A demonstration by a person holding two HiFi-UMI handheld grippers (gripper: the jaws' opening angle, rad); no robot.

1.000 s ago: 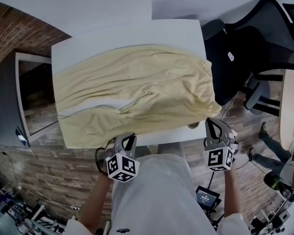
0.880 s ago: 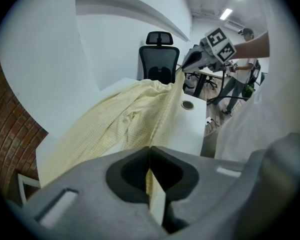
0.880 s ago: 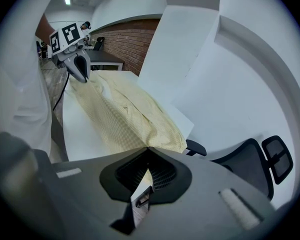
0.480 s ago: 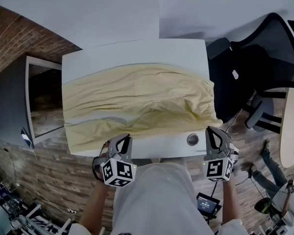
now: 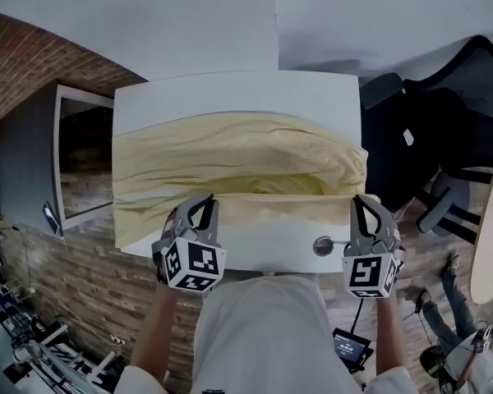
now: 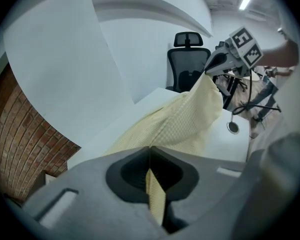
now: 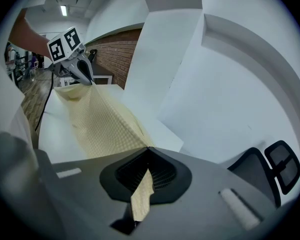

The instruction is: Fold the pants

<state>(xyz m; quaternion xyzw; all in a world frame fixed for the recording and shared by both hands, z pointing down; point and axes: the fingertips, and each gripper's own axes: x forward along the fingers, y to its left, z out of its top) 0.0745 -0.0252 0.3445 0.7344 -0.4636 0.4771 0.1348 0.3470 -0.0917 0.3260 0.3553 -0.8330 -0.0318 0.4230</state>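
Over table [image 5: 230,89], left tongs [image 5: 204,200], right tongs [image 5: 362,200] carried pants [image 5: 238,158] forward.

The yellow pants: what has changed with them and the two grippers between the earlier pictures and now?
The left gripper and right gripper lifted the near edge of the pants and carried it away from the person, uncovering a near strip of the table with its grommet. Unchanged: both jaws stay shut on the fabric; the far edge lies on the table.
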